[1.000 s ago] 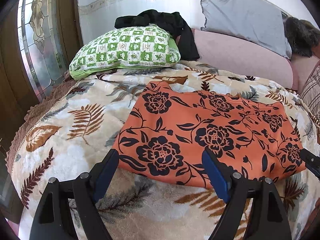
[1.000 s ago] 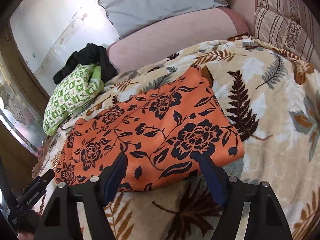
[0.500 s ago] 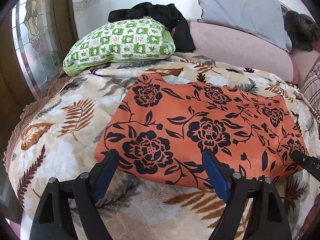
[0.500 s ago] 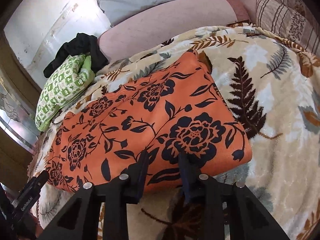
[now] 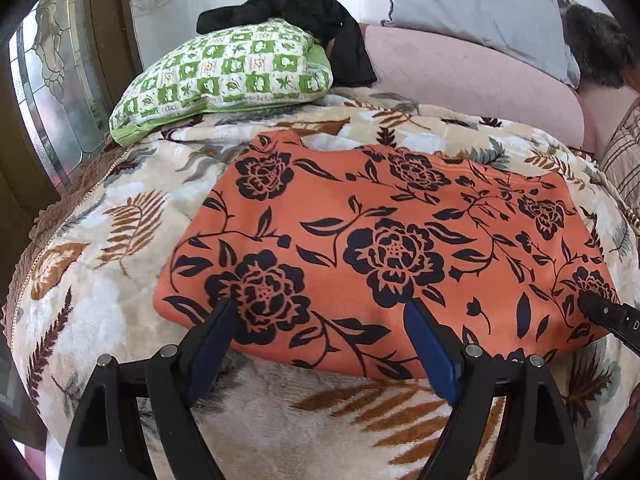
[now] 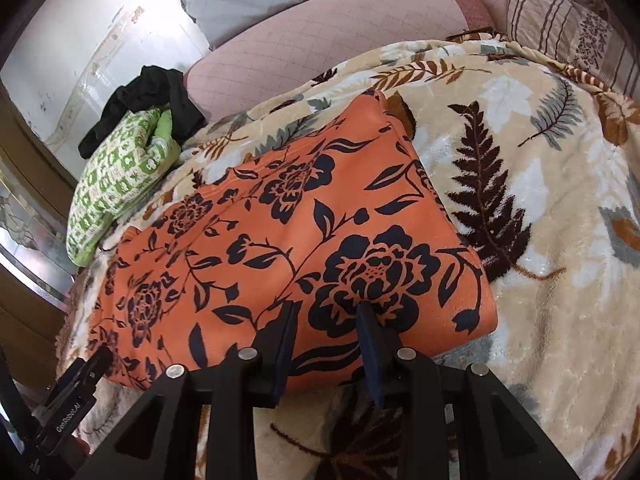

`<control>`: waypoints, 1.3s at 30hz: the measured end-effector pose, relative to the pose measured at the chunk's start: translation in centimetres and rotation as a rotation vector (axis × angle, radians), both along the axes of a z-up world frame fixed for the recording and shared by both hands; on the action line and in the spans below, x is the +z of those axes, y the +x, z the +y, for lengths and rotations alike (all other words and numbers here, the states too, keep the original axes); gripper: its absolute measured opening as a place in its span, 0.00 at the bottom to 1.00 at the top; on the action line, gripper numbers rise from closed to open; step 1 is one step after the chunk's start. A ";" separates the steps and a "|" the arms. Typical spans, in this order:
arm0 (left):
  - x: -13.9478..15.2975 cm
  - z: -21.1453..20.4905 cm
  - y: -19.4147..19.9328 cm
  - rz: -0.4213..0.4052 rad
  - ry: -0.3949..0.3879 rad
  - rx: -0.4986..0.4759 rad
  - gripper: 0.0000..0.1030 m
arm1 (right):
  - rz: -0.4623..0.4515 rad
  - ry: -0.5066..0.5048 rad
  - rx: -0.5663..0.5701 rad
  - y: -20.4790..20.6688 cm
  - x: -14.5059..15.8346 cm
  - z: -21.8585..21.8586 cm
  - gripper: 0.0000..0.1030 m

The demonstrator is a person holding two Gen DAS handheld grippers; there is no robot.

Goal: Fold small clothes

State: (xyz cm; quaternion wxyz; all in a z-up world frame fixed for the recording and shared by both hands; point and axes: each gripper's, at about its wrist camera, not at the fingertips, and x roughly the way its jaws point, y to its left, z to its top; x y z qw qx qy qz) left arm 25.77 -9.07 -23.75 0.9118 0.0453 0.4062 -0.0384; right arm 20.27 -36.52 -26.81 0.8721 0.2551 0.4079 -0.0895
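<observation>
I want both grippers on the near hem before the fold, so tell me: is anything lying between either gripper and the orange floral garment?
Nothing visible does. The left gripper stands open right at the near edge of the orange floral garment, and the right gripper, narrower, is at the same edge. Only bare blanket lies there.

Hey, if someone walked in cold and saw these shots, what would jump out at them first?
The orange garment with black flowers lies flat on the leaf-patterned blanket, filling the middle of both views. The left tongs stand wide over its near edge, the right tongs much narrower near its other corner. Behind sits a green checked pillow with black clothing draped on it.
</observation>
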 end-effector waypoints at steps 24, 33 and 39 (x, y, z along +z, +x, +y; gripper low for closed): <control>-2.7 -1.5 1.5 0.095 0.046 -0.010 0.83 | 0.088 -0.099 -0.040 -0.2 -0.6 -1.9 0.33; -1.1 -0.7 0.5 0.015 0.010 -0.012 0.83 | 0.053 -0.157 0.008 -1.2 1.8 0.9 0.33; -0.7 -0.2 0.1 0.000 0.011 -0.019 0.83 | 0.058 -0.254 0.029 -1.7 2.9 2.9 0.33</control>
